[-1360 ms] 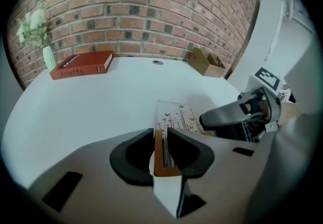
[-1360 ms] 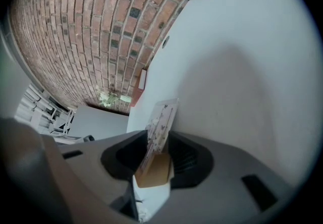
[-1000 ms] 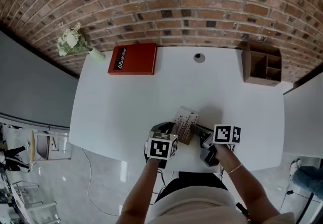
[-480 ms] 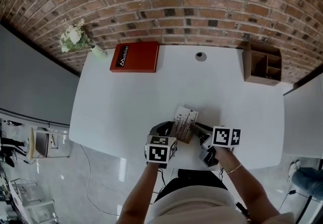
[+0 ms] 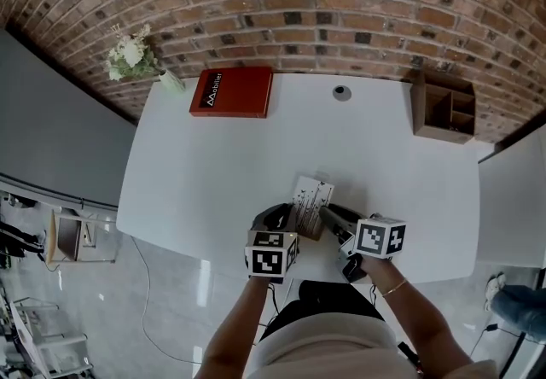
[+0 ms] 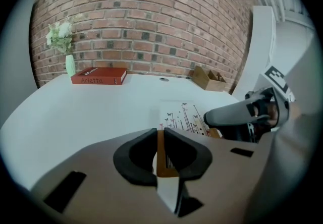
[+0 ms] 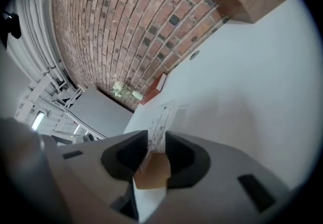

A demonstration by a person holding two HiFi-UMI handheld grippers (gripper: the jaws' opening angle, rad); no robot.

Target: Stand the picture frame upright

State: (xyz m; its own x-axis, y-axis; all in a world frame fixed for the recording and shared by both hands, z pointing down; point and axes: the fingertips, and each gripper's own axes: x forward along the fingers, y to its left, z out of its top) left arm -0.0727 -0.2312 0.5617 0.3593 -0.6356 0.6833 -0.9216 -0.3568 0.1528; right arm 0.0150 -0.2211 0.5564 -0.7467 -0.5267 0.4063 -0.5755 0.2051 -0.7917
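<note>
Head view: flat rectangular picture frame (image 5: 312, 196)

The table (image 5: 213, 164) is white, smooth and a bit shiny. The far wall (image 5: 299, 10) is rough red brick. The picture frame (image 5: 311, 198) has a brown wood edge and a paper picture. The far right box (image 5: 441, 108) is plain wood.
</note>
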